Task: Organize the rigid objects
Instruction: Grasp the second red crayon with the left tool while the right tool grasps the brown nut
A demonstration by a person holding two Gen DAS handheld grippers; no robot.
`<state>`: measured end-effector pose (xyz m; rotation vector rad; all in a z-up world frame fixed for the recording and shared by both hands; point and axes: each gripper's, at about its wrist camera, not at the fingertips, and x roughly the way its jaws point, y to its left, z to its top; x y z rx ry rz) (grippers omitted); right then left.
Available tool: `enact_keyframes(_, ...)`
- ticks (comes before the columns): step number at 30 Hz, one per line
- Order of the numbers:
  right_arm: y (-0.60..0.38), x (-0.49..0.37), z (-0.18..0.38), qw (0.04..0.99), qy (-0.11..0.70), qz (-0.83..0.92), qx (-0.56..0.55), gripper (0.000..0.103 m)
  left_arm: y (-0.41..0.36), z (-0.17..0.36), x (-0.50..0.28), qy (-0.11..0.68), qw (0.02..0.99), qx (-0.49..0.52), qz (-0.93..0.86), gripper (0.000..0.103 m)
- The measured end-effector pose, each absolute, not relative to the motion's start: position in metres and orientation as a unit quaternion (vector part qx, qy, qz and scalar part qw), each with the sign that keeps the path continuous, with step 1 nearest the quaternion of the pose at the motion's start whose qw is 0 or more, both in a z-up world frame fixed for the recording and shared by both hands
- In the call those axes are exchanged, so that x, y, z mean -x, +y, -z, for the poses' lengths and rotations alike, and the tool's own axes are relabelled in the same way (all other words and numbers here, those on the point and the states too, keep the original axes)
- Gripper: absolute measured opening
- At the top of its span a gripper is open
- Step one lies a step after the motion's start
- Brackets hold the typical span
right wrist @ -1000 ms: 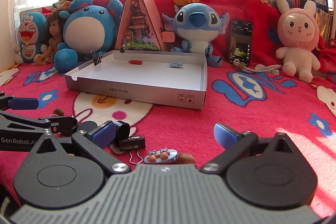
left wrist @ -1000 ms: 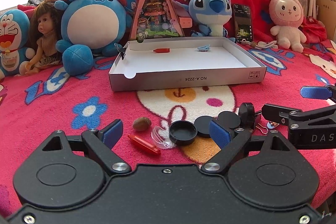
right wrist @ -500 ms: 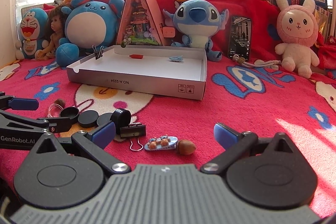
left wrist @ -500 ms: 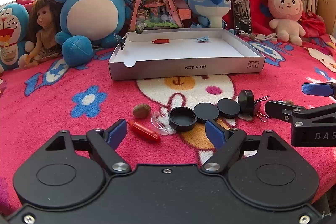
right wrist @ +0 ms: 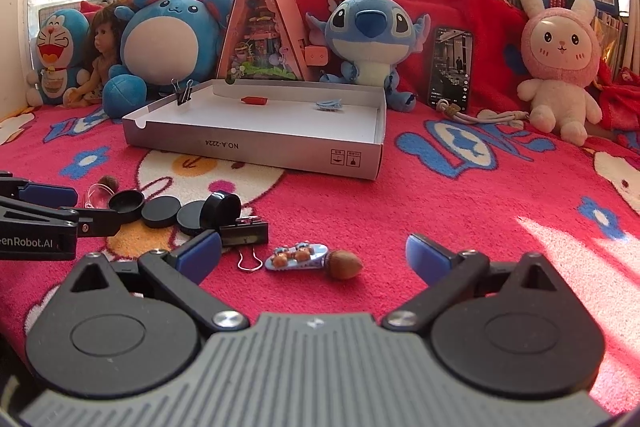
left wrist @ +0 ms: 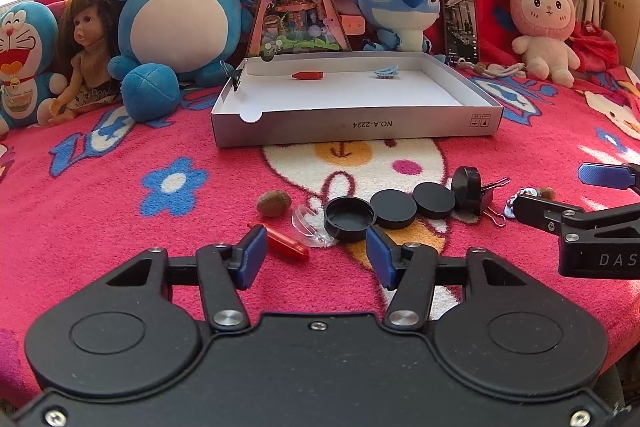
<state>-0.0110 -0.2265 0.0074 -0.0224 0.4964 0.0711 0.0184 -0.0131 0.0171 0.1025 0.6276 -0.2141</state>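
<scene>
On the red blanket, my left gripper [left wrist: 316, 255] is closing, its blue pads not touching anything. Just ahead of its tips lie a red tube [left wrist: 285, 243], a clear plastic piece [left wrist: 306, 227] and an open black cap [left wrist: 349, 219]. More black caps [left wrist: 394, 207] follow to the right, then a black binder clip [left wrist: 486, 201]. A nut [left wrist: 273, 203] lies further left. My right gripper [right wrist: 312, 257] stands wide open, with a bear hair clip [right wrist: 296, 257] and an acorn [right wrist: 344, 264] on the blanket between its fingers.
A white box tray [left wrist: 356, 125] sits beyond the items, holding a red tube [left wrist: 307, 76] and a blue clip [left wrist: 386, 71]; a binder clip [right wrist: 182, 95] grips its left wall. Plush toys, a doll, a triangular toy house and a phone [right wrist: 450, 67] line the back.
The left gripper's jaws have narrowed from wide to about half, with nothing taken hold of. The right gripper's jaws stay wide open. The small items have not moved.
</scene>
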Motion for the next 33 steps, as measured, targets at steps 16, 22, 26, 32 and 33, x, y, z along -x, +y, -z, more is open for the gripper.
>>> enact_keyframes(16,-0.226,0.017,-0.004,0.966,0.251,-0.029,0.046,0.076,-0.006,-0.013,-0.016,0.303,0.945,-0.085,0.084,0.035)
enact_keyframes(22,-0.231,0.016,-0.001,0.964,0.26,-0.022,0.052,0.068,0.007,-0.01,-0.022,0.308,0.946,-0.082,0.058,0.036)
enact_keyframes(26,-0.236,0.015,0.0,0.964,0.262,-0.01,0.051,0.066,0.018,-0.007,-0.028,0.324,0.944,-0.058,0.036,0.036)
enact_keyframes(32,-0.241,0.011,0.002,0.962,0.269,0.02,0.048,0.064,0.025,-0.008,-0.034,0.322,0.945,-0.045,-0.01,0.039)
enact_keyframes(33,-0.242,0.01,0.002,0.962,0.269,0.022,0.045,0.064,0.026,-0.008,-0.035,0.322,0.946,-0.043,-0.017,0.039)
